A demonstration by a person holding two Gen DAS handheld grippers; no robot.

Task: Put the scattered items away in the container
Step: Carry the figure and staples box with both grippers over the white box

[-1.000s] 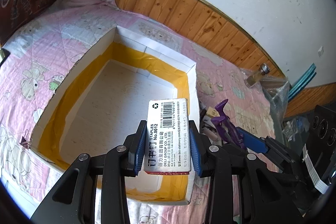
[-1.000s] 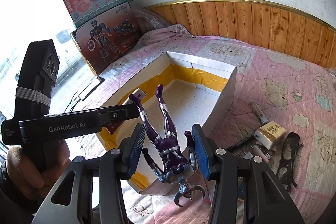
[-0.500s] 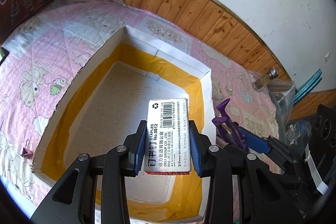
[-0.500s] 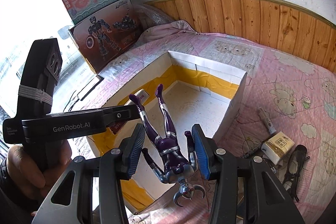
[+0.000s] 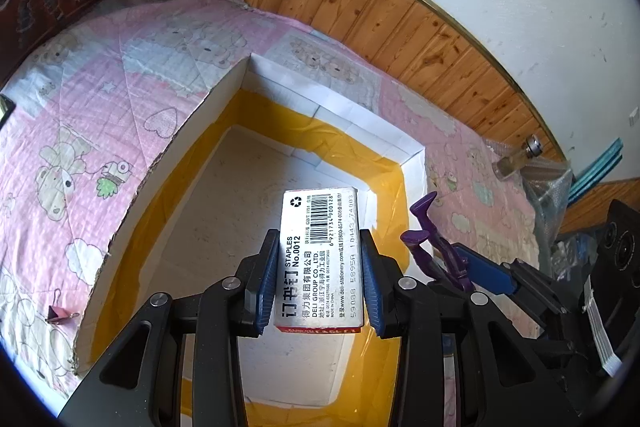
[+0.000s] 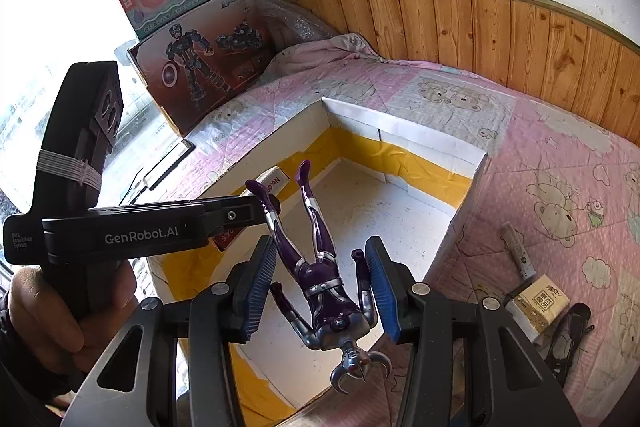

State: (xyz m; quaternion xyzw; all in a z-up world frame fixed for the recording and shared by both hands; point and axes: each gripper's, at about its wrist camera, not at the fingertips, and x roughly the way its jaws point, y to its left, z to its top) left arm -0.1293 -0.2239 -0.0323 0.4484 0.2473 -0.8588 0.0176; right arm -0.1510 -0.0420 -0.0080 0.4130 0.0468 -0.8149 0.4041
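My left gripper (image 5: 320,281) is shut on a white box of staples (image 5: 320,259), held above the inside of the open cardboard container (image 5: 414,163), whose walls are white with yellow tape. My right gripper (image 6: 320,283) is shut on a purple and silver action figure (image 6: 320,267), head down and legs up, over the container (image 6: 472,175). In the right wrist view the left gripper (image 6: 240,213) reaches in from the left, with the staples box (image 6: 276,181) partly hidden behind it. In the left wrist view the figure's purple legs (image 5: 424,223) show at the right.
A pink quilt (image 6: 560,155) covers the bed. On it right of the container lie a tube (image 6: 520,251), a small tan packet (image 6: 536,303) and dark glasses (image 6: 568,335). Toy boxes (image 6: 200,67) lean at the back left. A pink clip (image 5: 58,313) lies left of the container. A hand (image 6: 44,315) holds the left gripper.
Both grippers have moved forward over the container with their loads still held; the container now fills more of each view and the loose items have slid right.
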